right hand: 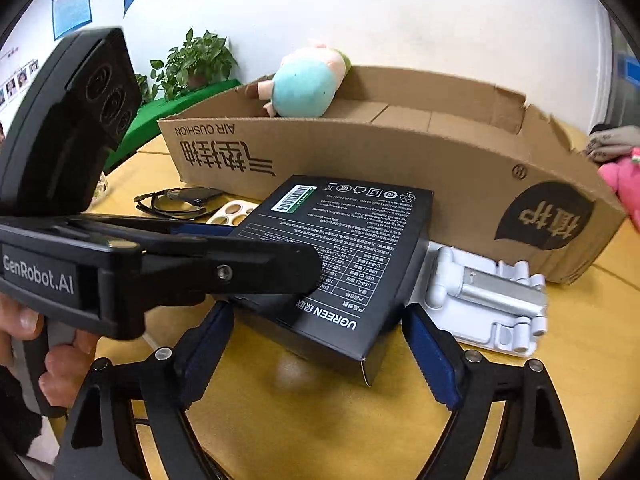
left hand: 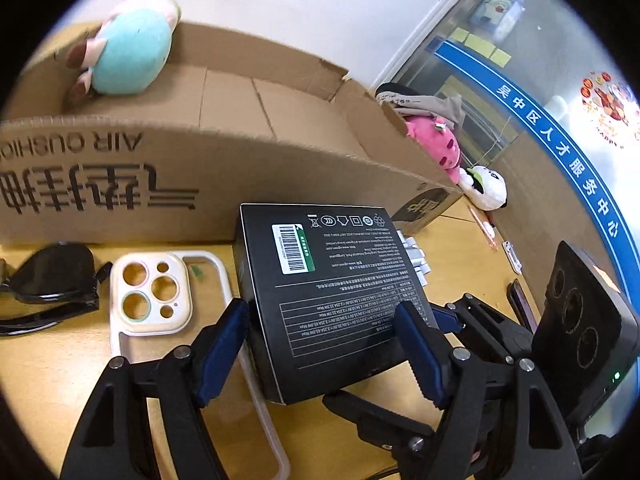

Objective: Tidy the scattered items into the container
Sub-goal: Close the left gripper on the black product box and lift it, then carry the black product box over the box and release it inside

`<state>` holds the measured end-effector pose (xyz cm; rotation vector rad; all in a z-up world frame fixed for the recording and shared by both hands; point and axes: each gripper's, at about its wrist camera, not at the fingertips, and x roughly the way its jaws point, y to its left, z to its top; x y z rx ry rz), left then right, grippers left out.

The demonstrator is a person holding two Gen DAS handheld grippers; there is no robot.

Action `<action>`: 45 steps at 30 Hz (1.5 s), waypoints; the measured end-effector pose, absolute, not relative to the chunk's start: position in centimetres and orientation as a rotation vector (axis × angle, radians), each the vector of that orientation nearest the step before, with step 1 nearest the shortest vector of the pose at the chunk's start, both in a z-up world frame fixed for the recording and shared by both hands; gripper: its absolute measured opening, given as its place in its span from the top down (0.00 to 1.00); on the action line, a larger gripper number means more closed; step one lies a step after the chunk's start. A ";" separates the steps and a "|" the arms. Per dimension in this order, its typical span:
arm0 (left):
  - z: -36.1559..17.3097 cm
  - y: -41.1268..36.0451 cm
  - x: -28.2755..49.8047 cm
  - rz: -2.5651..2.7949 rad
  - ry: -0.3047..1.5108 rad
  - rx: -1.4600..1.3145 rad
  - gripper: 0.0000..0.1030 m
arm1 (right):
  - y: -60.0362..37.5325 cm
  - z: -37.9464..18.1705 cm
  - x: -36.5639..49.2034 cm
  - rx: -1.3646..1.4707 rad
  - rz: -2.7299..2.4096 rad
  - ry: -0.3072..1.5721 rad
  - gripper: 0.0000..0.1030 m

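Observation:
A black UGREEN box (left hand: pixel 332 280) lies tilted in front of the open cardboard carton (left hand: pixel 200 168), its near end raised off the yellow table (right hand: pixel 320 420). My left gripper (left hand: pixel 320 306) is shut on the box, a blue pad pressed against each long side. My right gripper (right hand: pixel 316 312) stands open around the near corner of the box (right hand: pixel 340 240); its pads sit just off the edges. A teal plush toy (left hand: pixel 128 52) rests in the carton's far corner.
Black sunglasses (left hand: pixel 52 276) and a cream phone case (left hand: pixel 150 292) lie left of the box. A white folding stand (right hand: pixel 480 300) lies on its right. Past the carton's (right hand: pixel 400 168) right end sit a pink plush (left hand: pixel 436 144) and a panda plush (left hand: pixel 486 184).

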<state>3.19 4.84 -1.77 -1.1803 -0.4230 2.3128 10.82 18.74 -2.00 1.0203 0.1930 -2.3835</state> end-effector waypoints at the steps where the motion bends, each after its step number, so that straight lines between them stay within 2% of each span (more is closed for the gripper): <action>1: -1.2 4.9 3.4 2.326 -0.408 -1.165 0.28 | 18.7 -1.7 11.0 1.006 -2.393 0.197 0.13; 10: 6.0 4.7 3.1 2.404 -0.338 -0.952 0.28 | 18.8 4.7 10.6 0.833 -2.468 0.174 0.13; 15: 10.0 4.4 1.3 2.452 -0.270 -0.865 0.28 | 17.8 8.7 8.7 0.731 -2.508 0.246 0.13; 22: 15.3 3.5 -3.4 2.494 -0.210 -0.784 0.28 | 16.7 14.2 3.7 0.647 -2.508 0.253 0.13; 28: 17.8 2.6 -9.3 2.505 -0.188 -0.771 0.28 | 15.9 17.3 -2.8 0.668 -2.478 0.247 0.13; 36: 15.9 1.3 -18.2 2.500 -0.204 -0.911 0.28 | 15.0 16.3 -12.3 0.737 -2.408 0.229 0.13; 45: 6.9 1.4 -27.2 2.451 -0.243 -1.223 0.28 | 13.7 7.1 -22.2 1.025 -2.285 0.158 0.13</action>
